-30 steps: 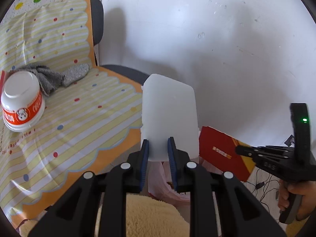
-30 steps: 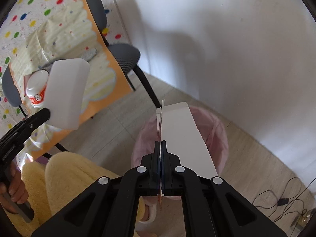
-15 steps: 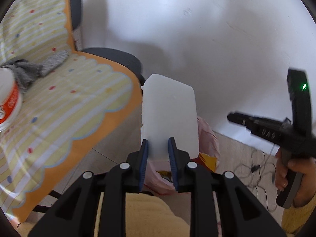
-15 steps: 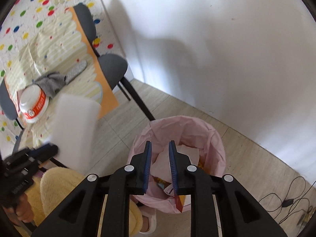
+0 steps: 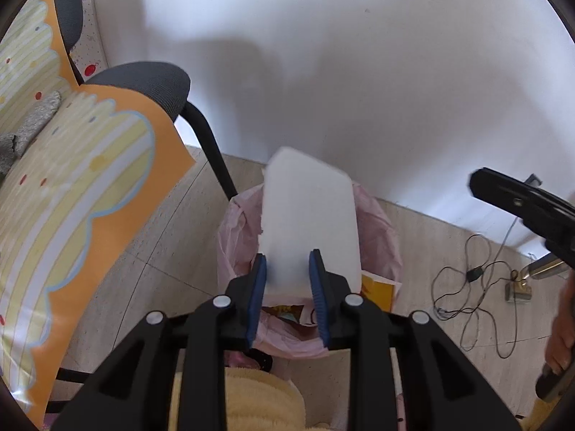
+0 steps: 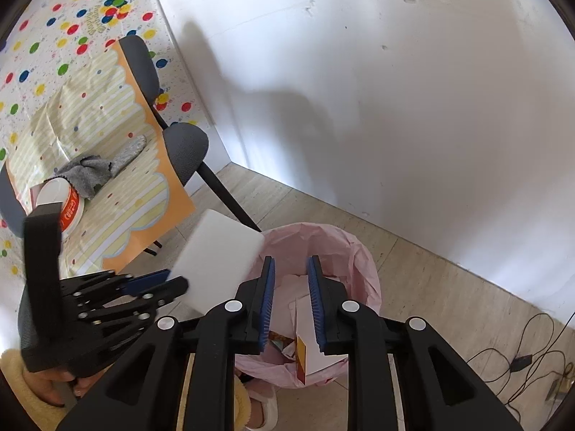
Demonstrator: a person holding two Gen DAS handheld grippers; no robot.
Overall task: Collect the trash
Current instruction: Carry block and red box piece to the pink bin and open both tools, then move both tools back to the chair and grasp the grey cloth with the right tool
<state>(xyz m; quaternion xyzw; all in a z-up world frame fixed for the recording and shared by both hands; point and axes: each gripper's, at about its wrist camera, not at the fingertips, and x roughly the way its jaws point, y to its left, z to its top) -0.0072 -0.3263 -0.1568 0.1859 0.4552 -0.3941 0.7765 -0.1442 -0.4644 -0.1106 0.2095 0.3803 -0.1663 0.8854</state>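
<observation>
Already a box (image 6: 309, 337) lies in the bin (image 6: 355, 251); left gripper (image 5: 287, 280) holds foam (image 5: 309, 222) above the bin, right gripper (image 6: 289, 305) jaws empty, apart; a cup (image 6: 68, 204) remains.

The right gripper (image 6: 290, 287), jaws apart, hangs over the pink-lined bin (image 6: 359, 251), probably holding nothing.

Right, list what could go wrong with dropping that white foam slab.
1. The white foam slab in the left claw is wide; released flat, it may bridge the pink-lined bin's rim instead of dropping in.
2. The red-and-yellow carton standing in the bin could block it.
</observation>
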